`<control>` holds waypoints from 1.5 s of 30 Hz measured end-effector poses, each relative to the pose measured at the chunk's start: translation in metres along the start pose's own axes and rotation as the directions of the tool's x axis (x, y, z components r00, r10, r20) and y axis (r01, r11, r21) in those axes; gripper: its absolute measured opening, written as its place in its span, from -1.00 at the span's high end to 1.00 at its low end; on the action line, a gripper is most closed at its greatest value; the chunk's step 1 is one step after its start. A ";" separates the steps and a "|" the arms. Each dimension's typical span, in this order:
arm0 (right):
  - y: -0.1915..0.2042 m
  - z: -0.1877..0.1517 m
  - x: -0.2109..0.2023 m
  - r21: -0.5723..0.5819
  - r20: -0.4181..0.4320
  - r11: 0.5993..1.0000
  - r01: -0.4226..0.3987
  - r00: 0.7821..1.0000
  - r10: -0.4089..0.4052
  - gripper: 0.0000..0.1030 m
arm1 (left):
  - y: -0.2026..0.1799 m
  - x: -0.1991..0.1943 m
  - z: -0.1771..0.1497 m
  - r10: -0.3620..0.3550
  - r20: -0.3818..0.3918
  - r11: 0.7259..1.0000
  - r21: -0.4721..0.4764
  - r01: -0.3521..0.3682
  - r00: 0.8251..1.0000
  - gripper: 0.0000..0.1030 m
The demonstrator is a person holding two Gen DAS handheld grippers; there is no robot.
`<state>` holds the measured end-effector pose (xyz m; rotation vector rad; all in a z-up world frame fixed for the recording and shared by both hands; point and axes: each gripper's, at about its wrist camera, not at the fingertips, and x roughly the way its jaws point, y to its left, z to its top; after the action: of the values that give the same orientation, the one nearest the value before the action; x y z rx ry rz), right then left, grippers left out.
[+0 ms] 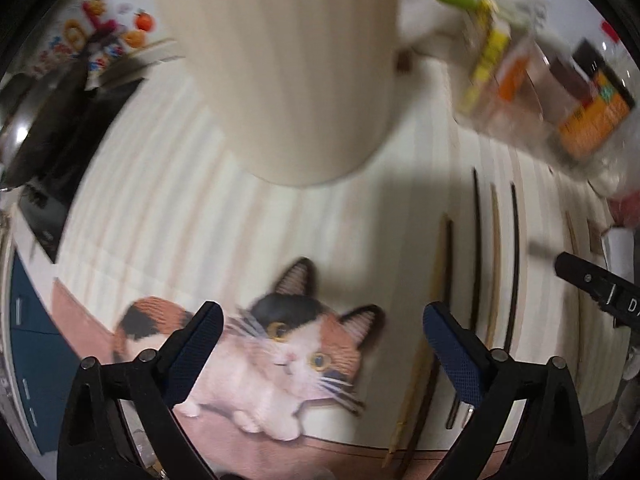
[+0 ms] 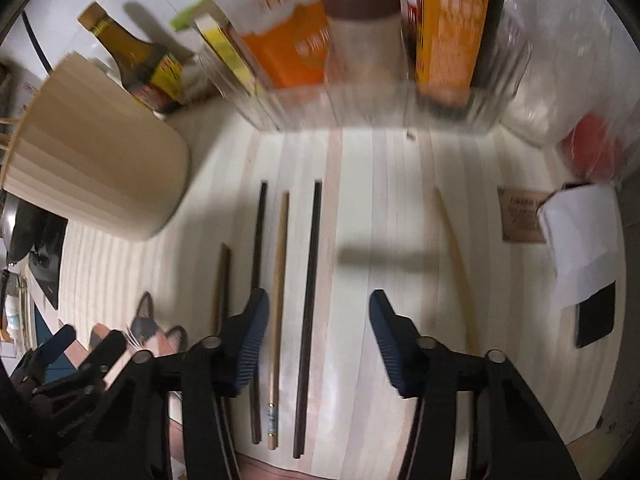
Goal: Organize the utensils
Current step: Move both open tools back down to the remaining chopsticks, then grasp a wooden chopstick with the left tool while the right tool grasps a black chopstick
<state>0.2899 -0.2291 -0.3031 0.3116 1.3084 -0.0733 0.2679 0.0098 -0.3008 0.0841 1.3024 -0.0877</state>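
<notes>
Chopsticks: thin, stiff, light, slippery; likely roll.
Grip point: mid-shaft, across width.
Right gripper: jaws spread, straddling two sticks, empty.
Left gripper: jaws spread, empty.
Holder: far left.

I see a matt table of pale striped wood, dark and light wooden chopsticks on it, a matt cream holder, a glossy glass bottle, clear plastic bin, and finely ribbed blue pads on my black plastic gripper fingers.
</notes>
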 end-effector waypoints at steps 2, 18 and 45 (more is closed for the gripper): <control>-0.002 -0.003 0.007 0.009 -0.018 1.000 -0.013 1.000 0.013 0.15 | -0.009 0.012 -0.002 -0.042 -0.036 0.999 0.019 0.042 0.998 -0.50; -0.019 -0.002 0.019 0.064 -0.051 0.998 -0.025 0.998 0.028 0.38 | -0.054 0.052 0.002 -0.072 -0.107 0.984 0.155 0.089 0.992 0.99; -0.025 -0.015 0.043 0.007 -0.129 0.993 0.116 0.985 -0.114 0.86 | -0.050 0.052 -0.005 -0.211 -0.115 0.964 0.138 0.226 0.971 0.86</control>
<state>0.2819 -0.2435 -0.3519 0.2566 1.4539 -0.1627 0.2714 -0.0400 -0.3529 0.0735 1.4003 -0.3757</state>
